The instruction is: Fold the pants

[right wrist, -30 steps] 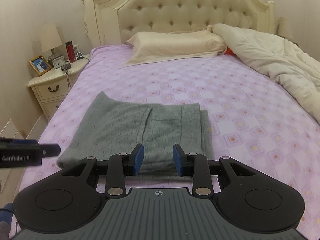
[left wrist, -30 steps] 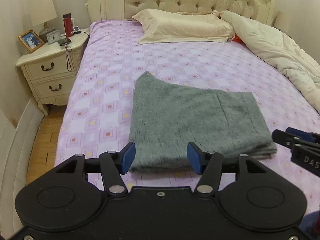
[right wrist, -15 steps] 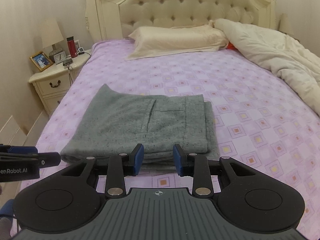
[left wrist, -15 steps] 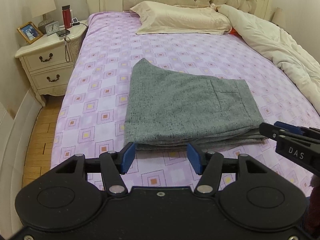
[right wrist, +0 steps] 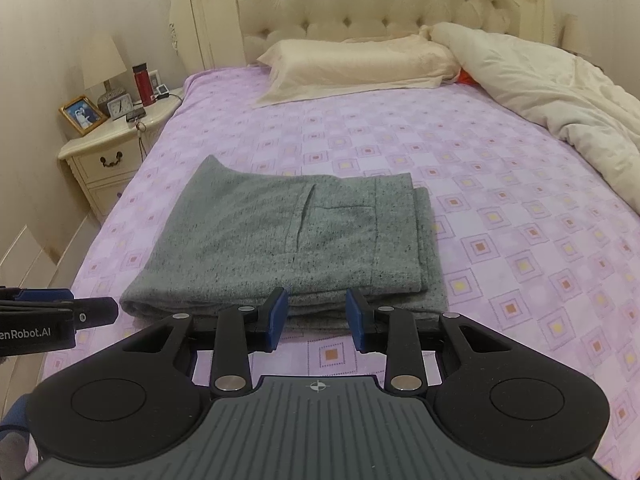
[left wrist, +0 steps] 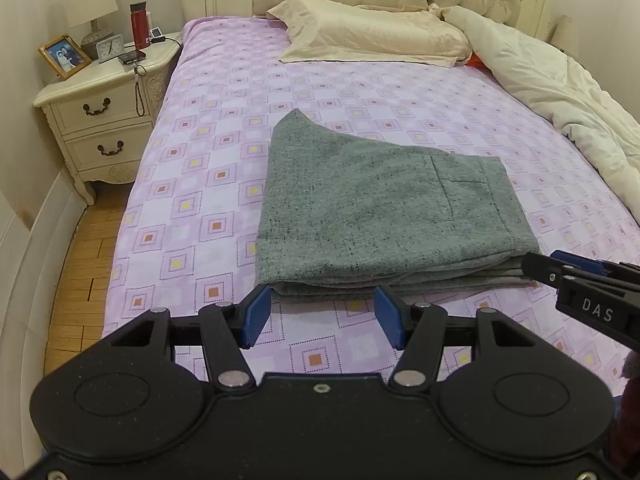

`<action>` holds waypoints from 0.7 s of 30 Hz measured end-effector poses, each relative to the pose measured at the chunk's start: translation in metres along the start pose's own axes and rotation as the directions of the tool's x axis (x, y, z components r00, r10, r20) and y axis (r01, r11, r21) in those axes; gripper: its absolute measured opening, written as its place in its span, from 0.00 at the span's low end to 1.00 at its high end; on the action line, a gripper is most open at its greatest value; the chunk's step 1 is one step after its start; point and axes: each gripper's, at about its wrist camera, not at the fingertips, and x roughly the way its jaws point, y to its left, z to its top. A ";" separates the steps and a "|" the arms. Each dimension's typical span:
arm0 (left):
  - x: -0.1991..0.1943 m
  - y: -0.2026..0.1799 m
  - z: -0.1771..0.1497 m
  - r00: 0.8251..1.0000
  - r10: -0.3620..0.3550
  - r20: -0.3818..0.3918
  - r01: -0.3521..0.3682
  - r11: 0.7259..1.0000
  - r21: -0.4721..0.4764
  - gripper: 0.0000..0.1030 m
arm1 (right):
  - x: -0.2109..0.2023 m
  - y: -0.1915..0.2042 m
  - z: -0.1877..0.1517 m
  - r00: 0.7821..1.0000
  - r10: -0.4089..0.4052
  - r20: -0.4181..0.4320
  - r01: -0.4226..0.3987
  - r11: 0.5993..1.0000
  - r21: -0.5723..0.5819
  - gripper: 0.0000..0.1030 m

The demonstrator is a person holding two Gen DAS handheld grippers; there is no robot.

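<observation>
The gray pants (left wrist: 384, 216) lie folded in a flat stack on the purple bed sheet (left wrist: 208, 184), just in front of both grippers. The left gripper (left wrist: 322, 316) is spread wide and holds nothing. The right gripper (right wrist: 316, 316) is spread too, with nothing in it, right by the near edge of the stack. The pants look soft, thick and floppy, not slippery. They would sag if lifted by one corner. The best place to pinch looks like the near edge, all layers together, one gripper toward each end.
</observation>
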 end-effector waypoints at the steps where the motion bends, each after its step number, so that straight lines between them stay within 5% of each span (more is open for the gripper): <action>1: 0.000 0.000 0.000 1.000 0.001 -0.001 -0.001 1.000 0.000 0.61 | 0.000 -0.001 0.000 1.000 0.002 -0.002 -0.002 1.000 0.001 0.30; 21: 0.000 0.000 0.002 1.000 0.005 -0.005 -0.005 1.000 0.007 0.61 | 0.004 -0.002 0.001 1.000 0.009 -0.022 -0.009 1.000 0.008 0.30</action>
